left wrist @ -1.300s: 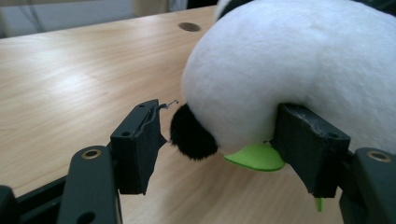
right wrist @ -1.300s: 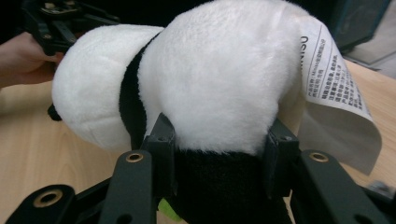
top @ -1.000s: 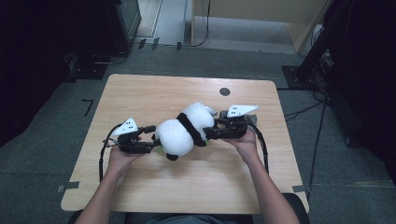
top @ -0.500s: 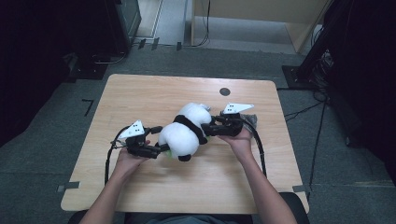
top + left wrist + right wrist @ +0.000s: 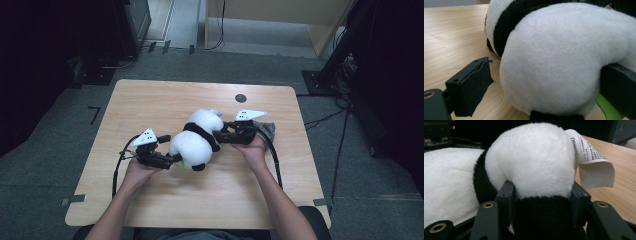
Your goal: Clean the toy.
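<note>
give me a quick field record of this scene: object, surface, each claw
object: white and black plush panda toy, lying on its side
surface: light wooden table
tag: white printed label on the toy
left claw: jaws have just been opening; toy between them, left pad clear of it
right claw: jaws have just been opening, both sides still against the plush

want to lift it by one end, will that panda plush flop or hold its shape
The panda plush probably sags: its pile bulges around the right gripper, whose jaws, just opening wider, flank one end. It looks light for its bulk, all stuffed fleece. It likely won't roll far; it lies slumped on the table, with the left gripper just opened around it.
</note>
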The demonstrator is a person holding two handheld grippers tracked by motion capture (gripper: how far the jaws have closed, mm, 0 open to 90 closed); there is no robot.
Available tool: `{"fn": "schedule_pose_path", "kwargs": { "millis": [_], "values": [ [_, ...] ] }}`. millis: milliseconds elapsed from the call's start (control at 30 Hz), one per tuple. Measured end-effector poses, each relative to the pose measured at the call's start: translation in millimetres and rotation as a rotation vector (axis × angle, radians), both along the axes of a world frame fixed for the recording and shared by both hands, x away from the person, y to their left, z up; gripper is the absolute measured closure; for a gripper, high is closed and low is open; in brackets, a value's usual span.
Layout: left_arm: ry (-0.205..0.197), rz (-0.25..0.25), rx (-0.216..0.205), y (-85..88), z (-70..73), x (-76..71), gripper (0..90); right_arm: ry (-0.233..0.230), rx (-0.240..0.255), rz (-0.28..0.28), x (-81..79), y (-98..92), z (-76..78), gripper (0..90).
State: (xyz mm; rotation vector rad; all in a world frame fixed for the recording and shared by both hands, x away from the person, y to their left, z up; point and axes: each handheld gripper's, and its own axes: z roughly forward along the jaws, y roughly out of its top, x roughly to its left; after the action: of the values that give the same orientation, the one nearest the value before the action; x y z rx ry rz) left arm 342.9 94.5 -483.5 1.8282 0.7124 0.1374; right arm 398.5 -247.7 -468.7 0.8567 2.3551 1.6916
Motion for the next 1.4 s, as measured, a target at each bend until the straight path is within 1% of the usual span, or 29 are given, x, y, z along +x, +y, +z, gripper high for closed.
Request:
{"fn": "schedule_pose_path", "kwargs": {
  "millis": [100, 133, 167, 233, 267, 300, 333, 367, 400, 500, 533, 600, 667, 733, 767, 833, 867, 900, 933, 967, 1000, 1067, 1133, 1233, 1333, 1400],
  "values": [
    [0.027, 0.004, -0.007, -1.1, -0.7, 1.0, 1.9, 0.000, 0.004, -0.020, 0.0, 1.4, 0.2, 46.1],
    [0.034, 0.002, -0.003, -2.2, -1.4, 1.3, 0.0, -0.010, 0.002, -0.025, -0.2, 2.8, 0.4, 45.5],
    [0.033, -0.008, 0.002, -3.6, -2.1, 0.8, 0.0, -0.021, -0.005, -0.028, -0.3, 4.7, 0.6, 45.1],
    [0.012, -0.030, 0.035, -8.4, -2.2, -1.7, 0.0, -0.047, -0.034, -0.045, -0.9, 11.1, -0.3, 45.1],
    [-0.008, -0.036, 0.058, -11.4, -1.5, -3.7, 0.0, -0.052, -0.049, -0.047, -1.2, 13.3, -0.6, 45.2],
    [-0.024, -0.048, 0.072, -14.2, -0.7, -5.5, 0.0, -0.057, -0.066, -0.053, -1.6, 15.8, -1.1, 45.4],
    [-0.038, -0.065, 0.075, -16.2, 0.2, -7.5, 1.0, -0.056, -0.073, -0.053, -1.3, 17.6, -1.8, 45.6],
    [-0.048, -0.071, 0.075, -18.4, 0.9, -9.6, 5.4, -0.055, -0.077, -0.062, -1.2, 19.0, -2.4, 45.9],
    [-0.057, -0.068, 0.084, -20.2, 1.7, -10.8, 6.4, -0.054, -0.081, -0.070, -1.0, 19.8, -2.9, 46.4],
    [-0.058, -0.069, 0.073, -20.4, 3.8, -12.5, 14.9, -0.037, -0.081, -0.093, -0.4, 18.4, -3.1, 46.6],
    [-0.053, -0.070, 0.073, -19.9, 4.4, -12.8, 19.1, -0.034, -0.079, -0.097, -0.1, 17.4, -3.1, 46.6],
    [-0.054, -0.072, 0.082, -20.0, 5.6, -14.2, 24.2, -0.033, -0.083, -0.101, -0.1, 16.4, -2.8, 47.0],
    [-0.050, -0.077, 0.098, -20.5, 6.2, -15.9, 32.4, -0.041, -0.100, -0.103, -0.7, 15.6, -1.6, 47.0],
    [-0.062, -0.069, 0.104, -20.6, 8.2, -17.9, 39.5, -0.049, -0.117, -0.105, -0.9, 14.5, -0.5, 47.0],
    [-0.059, -0.068, 0.098, -20.1, 9.2, -18.5, 42.2, -0.048, -0.122, -0.108, -0.6, 13.3, -0.1, 46.8],
    [-0.062, -0.067, 0.090, -18.9, 11.0, -19.0, 44.7, -0.048, -0.131, -0.123, -0.2, 10.1, 0.8, 46.2],
    [-0.061, -0.060, 0.089, -18.4, 11.5, -18.8, 44.7, -0.045, -0.135, -0.142, 0.0, 8.1, 1.6, 49.6],
    [-0.067, -0.037, 0.098, -18.4, 11.5, -18.2, 44.6, -0.040, -0.128, -0.153, 0.9, 5.2, 2.4, 47.7],
    [-0.064, -0.040, 0.096, -18.0, 10.7, -17.1, 44.5, -0.021, -0.092, -0.143, 1.6, 2.7, 3.0, 48.0],
    [-0.070, -0.047, 0.089, -17.8, 10.9, -17.0, 44.7, -0.007, -0.059, -0.131, 2.0, 1.7, 3.3, 48.5],
    [-0.072, -0.041, 0.084, -17.9, 12.1, -17.1, 45.5, -0.003, -0.064, -0.128, 1.7, 3.0, 3.6, 48.4],
    [-0.068, -0.031, 0.062, -17.1, 14.7, -16.7, 47.5, -0.024, -0.121, -0.132, -0.3, 7.2, 3.4, 47.2],
    [-0.069, -0.018, 0.052, -15.4, 15.4, -15.8, 48.1, -0.026, -0.141, -0.139, -1.3, 6.2, 3.9, 45.6],
    [-0.078, 0.013, 0.052, -12.3, 17.0, -14.8, 47.4, -0.033, -0.148, -0.173, -4.4, -5.3, 7.5, 44.5],
    [-0.097, 0.047, 0.039, -7.5, 20.7, -12.6, 47.3, -0.049, -0.175, -0.210, -8.1, -20.9, 11.4, 44.1],
    [-0.106, 0.059, 0.035, -5.1, 22.5, -10.4, 47.2, -0.046, -0.172, -0.240, -9.6, -31.6, 11.7, 42.7]
  ]
}}
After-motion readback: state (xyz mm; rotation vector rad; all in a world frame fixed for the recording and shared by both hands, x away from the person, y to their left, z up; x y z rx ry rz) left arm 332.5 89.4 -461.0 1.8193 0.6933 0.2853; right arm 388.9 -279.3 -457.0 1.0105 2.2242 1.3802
